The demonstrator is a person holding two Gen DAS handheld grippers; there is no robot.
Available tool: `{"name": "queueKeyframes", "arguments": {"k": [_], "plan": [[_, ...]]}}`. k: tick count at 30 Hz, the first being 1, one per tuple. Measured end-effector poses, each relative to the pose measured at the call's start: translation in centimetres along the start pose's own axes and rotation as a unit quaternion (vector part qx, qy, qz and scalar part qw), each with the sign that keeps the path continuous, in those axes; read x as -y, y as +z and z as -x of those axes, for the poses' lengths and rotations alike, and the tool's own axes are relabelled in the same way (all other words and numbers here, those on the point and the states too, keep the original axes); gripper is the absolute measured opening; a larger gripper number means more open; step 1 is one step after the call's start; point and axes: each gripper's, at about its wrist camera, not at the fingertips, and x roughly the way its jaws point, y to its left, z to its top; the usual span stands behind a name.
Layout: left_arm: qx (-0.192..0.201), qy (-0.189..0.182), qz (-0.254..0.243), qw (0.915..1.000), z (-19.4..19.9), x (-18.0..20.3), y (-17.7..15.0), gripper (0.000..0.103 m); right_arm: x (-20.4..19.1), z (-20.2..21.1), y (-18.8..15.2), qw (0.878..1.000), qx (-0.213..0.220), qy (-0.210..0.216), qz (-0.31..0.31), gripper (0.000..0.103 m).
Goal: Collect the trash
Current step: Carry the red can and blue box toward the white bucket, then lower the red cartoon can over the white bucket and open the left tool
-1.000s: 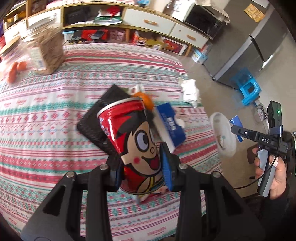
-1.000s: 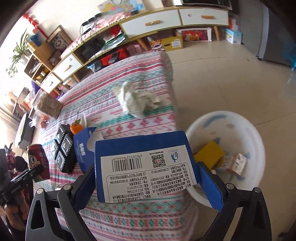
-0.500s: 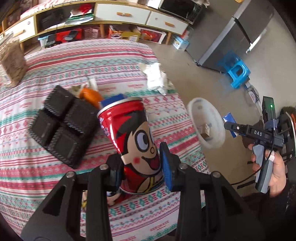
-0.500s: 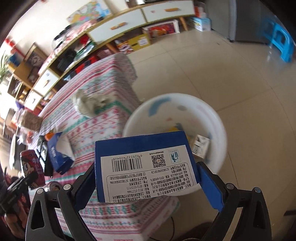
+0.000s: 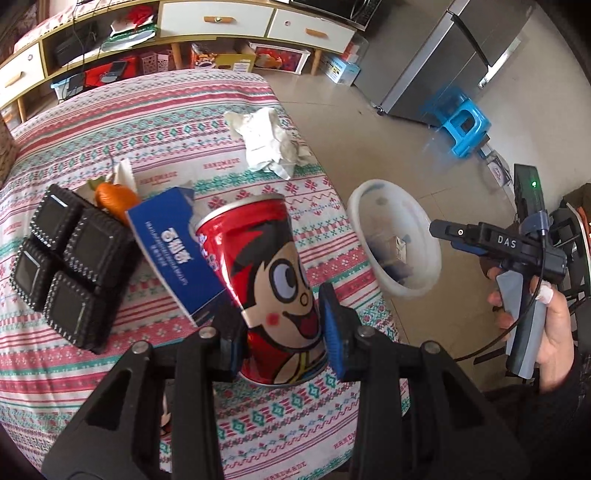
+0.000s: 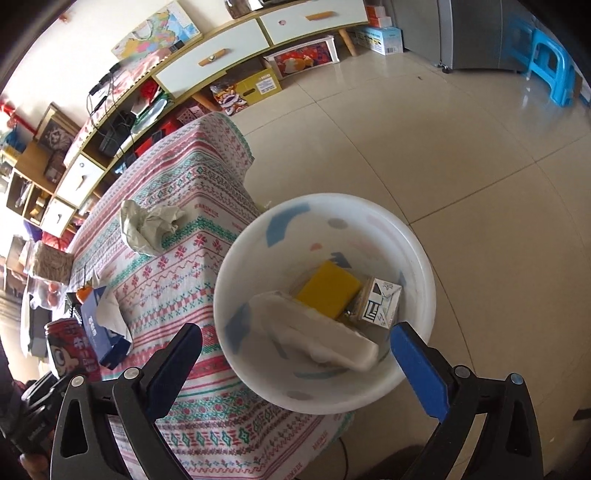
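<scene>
My left gripper (image 5: 282,328) is shut on a red cartoon can (image 5: 266,284), held above the patterned tablecloth (image 5: 177,122). My right gripper (image 6: 295,363) is open and empty, right above the white bin (image 6: 417,254) on the floor beside the table. The bin holds a yellow box (image 6: 328,291), a small white carton (image 6: 380,306) and a whitish flat piece (image 6: 314,339). Crumpled paper (image 5: 269,138) lies near the table's right edge; it also shows in the right wrist view (image 6: 147,225). The bin (image 5: 373,201) and right gripper (image 5: 476,236) show in the left wrist view.
A blue tissue box (image 5: 177,254), a black four-cell tray (image 5: 66,258) and an orange fruit (image 5: 114,195) lie on the table. A blue stool (image 5: 461,125) and grey fridge (image 5: 454,59) stand on the floor. Cabinets (image 5: 221,22) line the far wall.
My right gripper opened and the blue-and-white box it held is gone from its jaws; it moved over the bin. My left gripper carried the can rightward toward the table's edge.
</scene>
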Motion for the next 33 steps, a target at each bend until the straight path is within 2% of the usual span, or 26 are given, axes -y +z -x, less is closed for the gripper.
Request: {"name": "queueKeyframes", "arguments": {"k": [7,11,22,30,31,32,33], "plan": [[-0.01,-0.008,-0.018,0.9998,-1.3,2.2,0.7,0.038,0.6,1.1,-0.4,1.0,0.001,-0.013,0.006,0.103],[-0.013,-0.019,-0.032,0.9992,-2.5,4.2,1.6,0.038,1.5,1.8,-1.3,0.999,-0.001,-0.04,0.019,0.103],[-0.034,-0.052,-0.072,0.9955,-8.5,10.8,4.1,0.038,6.2,4.0,-3.1,0.996,0.008,-0.088,0.012,0.103],[-0.041,-0.068,-0.094,0.9924,-10.7,12.7,4.8,0.039,8.0,4.9,-3.5,0.996,0.011,-0.093,0.005,0.103],[-0.043,-0.063,-0.096,0.9925,-10.8,12.7,4.8,0.047,7.9,4.8,-3.5,0.996,0.012,-0.093,0.005,0.103],[-0.04,-0.056,-0.093,0.9932,-10.6,12.7,4.8,0.065,7.8,4.9,-3.5,0.995,0.013,-0.094,0.007,0.103],[-0.031,-0.048,-0.089,0.9945,-10.1,12.5,4.8,0.074,7.7,5.0,-3.5,0.995,0.014,-0.094,0.009,0.103]]}}
